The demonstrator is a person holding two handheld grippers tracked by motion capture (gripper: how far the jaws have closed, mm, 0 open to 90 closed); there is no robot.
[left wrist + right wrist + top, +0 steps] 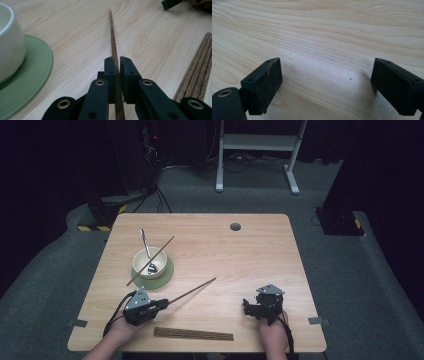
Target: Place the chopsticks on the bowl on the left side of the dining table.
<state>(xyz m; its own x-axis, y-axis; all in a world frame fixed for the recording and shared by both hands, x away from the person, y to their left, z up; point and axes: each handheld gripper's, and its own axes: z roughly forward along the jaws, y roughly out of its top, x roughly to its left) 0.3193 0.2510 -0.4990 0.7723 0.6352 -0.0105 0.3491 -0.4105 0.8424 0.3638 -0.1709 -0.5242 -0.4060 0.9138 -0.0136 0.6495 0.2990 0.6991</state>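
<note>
left gripper (117,63) is clamped on a chopstick (113,37) whose length runs straight ahead of its jaws; the bowl (149,262) lies beyond-left, right gripper (325,85) gapes empty.

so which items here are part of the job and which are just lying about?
In the job:
- chopstick, clamped in the left hand-held gripper
- bowl on a green mat, with one chopstick and a spoon already in it
- chopstick bundle, likely the supply

Lying about:
- right hand-held gripper, open, idle
- table hole
</note>
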